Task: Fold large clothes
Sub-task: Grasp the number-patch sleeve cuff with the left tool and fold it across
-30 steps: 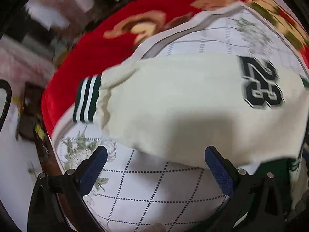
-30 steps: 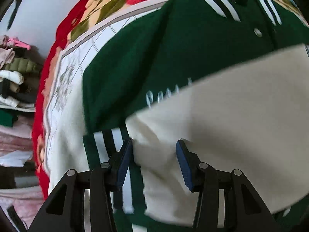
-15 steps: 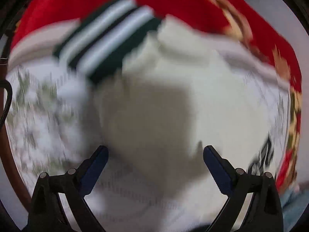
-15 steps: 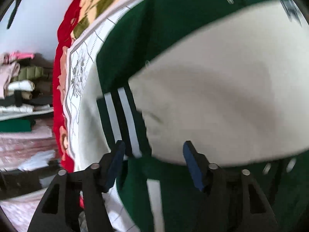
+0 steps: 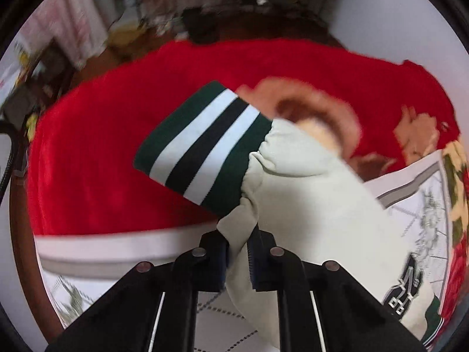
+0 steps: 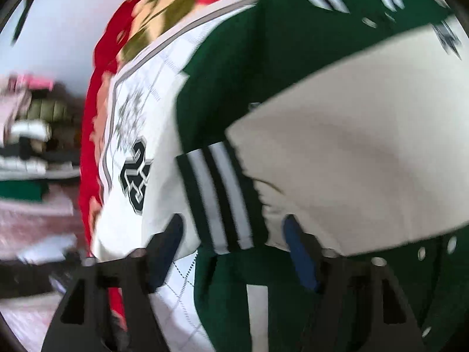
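A green varsity jacket (image 6: 263, 67) with cream sleeves lies on a bed. My left gripper (image 5: 238, 252) is shut on the cream sleeve (image 5: 307, 193) just behind its green-and-white striped cuff (image 5: 205, 143) and holds it lifted over the red blanket. A black "23" patch (image 5: 406, 287) shows lower on that sleeve. My right gripper (image 6: 231, 252) is open, its blue pads on either side of the other sleeve's striped cuff (image 6: 219, 196). That cream sleeve (image 6: 351, 161) lies folded across the green body. The "23" sleeve (image 6: 134, 176) shows at left.
The bed carries a red floral blanket (image 5: 117, 152) and a white quilted cover (image 5: 416, 211) with a grey border. Stacked folded clothes (image 6: 26, 135) sit on shelves to the left in the right wrist view. Cluttered furniture (image 5: 88, 29) and hanging clothes stand beyond the bed.
My left gripper, open a second ago, has swung to the sleeve end, closed on it by the cuff and lifted it. My right gripper has opened wider over the other cuff.
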A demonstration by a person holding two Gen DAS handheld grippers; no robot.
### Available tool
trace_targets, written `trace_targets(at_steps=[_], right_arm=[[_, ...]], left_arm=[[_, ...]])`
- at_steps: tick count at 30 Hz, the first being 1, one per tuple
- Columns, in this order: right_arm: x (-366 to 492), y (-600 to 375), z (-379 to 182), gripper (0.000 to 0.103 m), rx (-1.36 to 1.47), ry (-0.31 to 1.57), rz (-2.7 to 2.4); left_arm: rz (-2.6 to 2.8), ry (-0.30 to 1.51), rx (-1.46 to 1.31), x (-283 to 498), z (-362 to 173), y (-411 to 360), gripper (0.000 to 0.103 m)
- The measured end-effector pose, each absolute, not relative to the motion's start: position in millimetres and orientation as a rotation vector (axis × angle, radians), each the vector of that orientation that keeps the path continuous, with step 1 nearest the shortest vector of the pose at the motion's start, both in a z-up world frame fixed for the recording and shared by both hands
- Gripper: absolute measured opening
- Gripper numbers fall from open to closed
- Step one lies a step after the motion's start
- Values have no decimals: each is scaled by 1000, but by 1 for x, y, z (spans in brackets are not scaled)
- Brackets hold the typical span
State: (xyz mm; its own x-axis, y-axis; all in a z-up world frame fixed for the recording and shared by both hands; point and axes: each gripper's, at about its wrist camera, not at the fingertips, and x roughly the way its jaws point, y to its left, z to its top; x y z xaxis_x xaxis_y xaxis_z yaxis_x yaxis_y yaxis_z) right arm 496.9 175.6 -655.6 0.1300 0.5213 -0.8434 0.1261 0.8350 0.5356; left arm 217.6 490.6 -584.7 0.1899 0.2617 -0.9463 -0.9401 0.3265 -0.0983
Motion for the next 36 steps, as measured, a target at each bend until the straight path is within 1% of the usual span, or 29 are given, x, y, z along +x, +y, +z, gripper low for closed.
trace_targets(at_steps=[3, 4, 6, 7, 8, 9, 12, 14, 16, 17, 18, 19, 20, 21, 22, 25, 27, 29, 32, 34, 36], right_arm=[[506, 205, -664, 82, 379, 1447, 310], [508, 213, -669, 76, 326, 1453, 298], [511, 219, -674, 55, 256, 1426, 242], [512, 220, -673, 36, 257, 1415, 230], [514, 219, -670, 12, 274, 1402, 235], [517, 221, -661, 11, 287, 1393, 234], [522, 227, -644, 11, 272, 1328, 223], [529, 234, -657, 11, 275, 1380, 227], [536, 230, -672, 18, 324, 1436, 247], [539, 223, -672, 19, 376, 1452, 260], [540, 217, -670, 25, 422, 1456, 272], [540, 204, -664, 43, 487, 1450, 293], [537, 187, -656, 55, 524, 1432, 287], [536, 178, -650, 75, 529, 1417, 272], [532, 162, -641, 81, 518, 1396, 247], [518, 120, -627, 81, 414, 1378, 143], [511, 97, -629, 81, 389, 1399, 100], [505, 68, -634, 81, 410, 1433, 62], [498, 23, -632, 81, 441, 1430, 21], [491, -10, -630, 81, 464, 1413, -15], [482, -44, -631, 81, 501, 1406, -51]], left_arm=[[959, 978, -746, 237, -553, 489, 8], [945, 964, -718, 241, -543, 490, 8], [925, 944, -667, 258, -527, 461, 8], [907, 932, -643, 266, -519, 461, 7], [890, 919, -622, 269, -510, 460, 7], [879, 911, -608, 277, -502, 454, 7], [841, 880, -535, 289, -480, 443, 7], [827, 869, -497, 303, -466, 436, 7], [810, 860, -455, 307, -458, 427, 7], [797, 856, -429, 310, -453, 421, 7], [790, 852, -411, 314, -449, 414, 7], [777, 846, -383, 318, -443, 405, 7], [764, 840, -360, 321, -438, 398, 7], [748, 833, -333, 324, -433, 388, 7], [728, 825, -304, 327, -427, 377, 7], [656, 811, -231, 341, -411, 336, 6], [588, 799, -177, 352, -399, 298, 6], [518, 795, -132, 360, -390, 259, 6], [383, 803, -86, 373, -382, 189, 5], [293, 821, -81, 380, -382, 145, 5], [188, 855, -57, 388, -389, 81, 5]])
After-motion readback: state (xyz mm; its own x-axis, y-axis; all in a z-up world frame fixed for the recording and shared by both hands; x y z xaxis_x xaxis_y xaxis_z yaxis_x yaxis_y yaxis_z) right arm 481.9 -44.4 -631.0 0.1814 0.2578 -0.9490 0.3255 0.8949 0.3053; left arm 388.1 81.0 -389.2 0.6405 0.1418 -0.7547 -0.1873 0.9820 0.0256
